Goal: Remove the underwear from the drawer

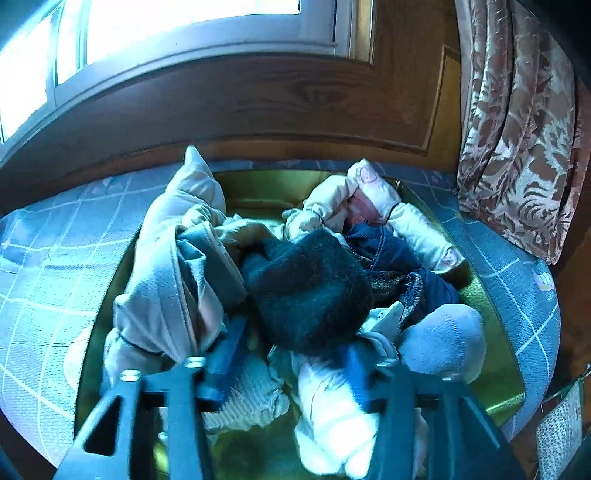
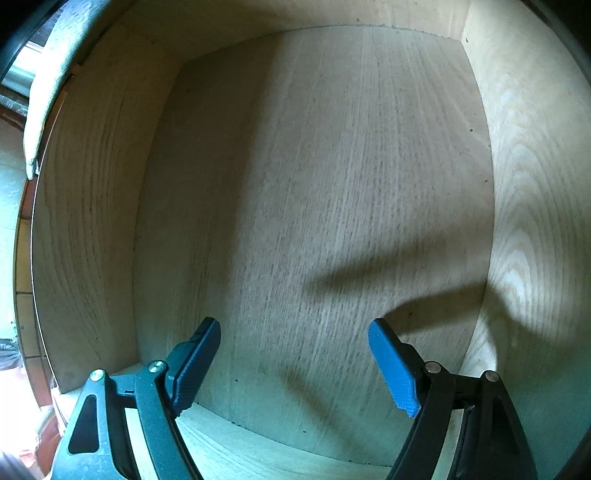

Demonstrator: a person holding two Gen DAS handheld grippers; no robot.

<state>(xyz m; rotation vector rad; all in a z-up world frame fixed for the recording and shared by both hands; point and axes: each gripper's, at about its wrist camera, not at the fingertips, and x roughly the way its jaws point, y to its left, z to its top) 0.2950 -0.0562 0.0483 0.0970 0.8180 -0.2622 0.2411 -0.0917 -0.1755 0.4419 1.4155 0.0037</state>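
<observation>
a: what is seen through the right wrist camera?

b: a pale wooden drawer point(image 2: 332, 166) is looked into from above. its grained bottom and light side walls fill the view. the right gripper point(image 2: 293, 363) is held over the bare bottom, its two blue pads point(image 2: 393, 369) set wide apart with nothing between them. shadows of the fingers are cast on the wood toward the right wall.

a: and through the left wrist camera?

b: a bright window point(image 1: 177, 26) is seen at the top, with dark wood panelling point(image 1: 258, 107) under it and a patterned curtain point(image 1: 524, 125) hung at the right. below these, a blue checked cover point(image 1: 48, 258) is spread, and a gold-lined container point(image 1: 495, 302) is set on it. the container is heaped with underwear point(image 1: 310, 291) and other small clothes: a dark fuzzy piece lies on top in the middle, a pale grey garment point(image 1: 162, 288) is draped at the left, white and pink rolled pieces point(image 1: 373, 192) are tucked at the back, and a light blue bundle point(image 1: 443, 339) is lodged at the right.

a: how is the left gripper point(image 1: 291, 365) held?

b: it is pushed low into the near side of the pile. its fingers are parted, with cloth lying between and around them; no piece is seen to be pinched by the pads. the right finger is blurred.
</observation>
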